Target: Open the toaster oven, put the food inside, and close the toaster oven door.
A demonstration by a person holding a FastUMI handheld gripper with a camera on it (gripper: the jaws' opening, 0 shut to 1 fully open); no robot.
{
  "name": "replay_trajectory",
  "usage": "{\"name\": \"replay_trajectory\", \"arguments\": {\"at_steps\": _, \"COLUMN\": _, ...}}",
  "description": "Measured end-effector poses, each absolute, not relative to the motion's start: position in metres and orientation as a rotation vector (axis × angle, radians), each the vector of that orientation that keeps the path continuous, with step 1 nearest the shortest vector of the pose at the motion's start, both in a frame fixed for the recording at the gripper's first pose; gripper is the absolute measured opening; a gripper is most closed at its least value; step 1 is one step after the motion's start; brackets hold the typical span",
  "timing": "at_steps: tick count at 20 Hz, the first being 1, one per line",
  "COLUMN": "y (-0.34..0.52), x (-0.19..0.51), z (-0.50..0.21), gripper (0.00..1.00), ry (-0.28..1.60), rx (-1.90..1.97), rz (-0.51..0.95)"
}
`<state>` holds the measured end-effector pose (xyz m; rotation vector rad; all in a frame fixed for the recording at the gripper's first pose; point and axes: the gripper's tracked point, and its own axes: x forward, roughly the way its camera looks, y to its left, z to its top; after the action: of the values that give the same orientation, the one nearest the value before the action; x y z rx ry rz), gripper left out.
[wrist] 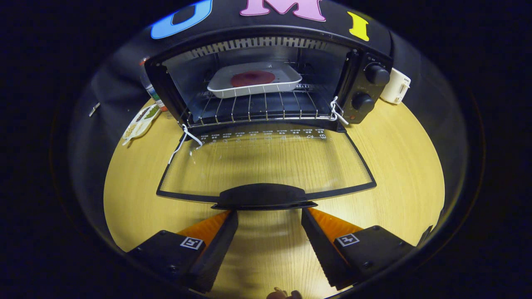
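**Oven door down, tray on the rack**

The gripper (pixel 269 214) has its fingers spread wide, holding nothing, tips just short of the moulded handle (pixel 264 196) on the dropped glass door (pixel 266 160). Inside the black toaster oven (pixel 365 89), a white rectangular tray (pixel 254 79) with a round reddish patty (pixel 252 78) sits on the wire rack (pixel 253 109). A pale wood-grain table (pixel 399 174) lies underneath; a white mug (pixel 395 86) stands beside the oven.

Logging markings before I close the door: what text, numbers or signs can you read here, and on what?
Oven door: a white printed row along the glass by the hinge, too small to read.
Knobs: marks around them, too blurred.
Bottle label: blurred.
Gripper, open just short of the door handle: square code tags, no words.
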<state>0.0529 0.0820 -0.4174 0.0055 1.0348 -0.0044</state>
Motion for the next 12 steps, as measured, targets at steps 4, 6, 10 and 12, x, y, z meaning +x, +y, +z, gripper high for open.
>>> {"name": "replay_trajectory", "arguments": {"at_steps": 4, "y": 0.082, "x": 0.064, "z": -0.371, "gripper": 0.99, "ry": 0.894, "rx": -0.032, "rz": 0.035}}
{"name": "replay_trajectory", "arguments": {"at_steps": 6, "y": 0.070, "x": 0.078, "z": -0.351, "gripper": 1.00, "ry": 0.794, "rx": -0.075, "rz": 0.030}}
{"name": "replay_trajectory", "arguments": {"at_steps": 10, "y": 0.064, "x": 0.070, "z": -0.319, "gripper": 1.00, "ry": 0.738, "rx": -0.037, "rz": 0.015}}
{"name": "replay_trajectory", "arguments": {"at_steps": 12, "y": 0.064, "x": 0.074, "z": -0.318, "gripper": 1.00, "ry": 0.734, "rx": -0.056, "rz": 0.018}}
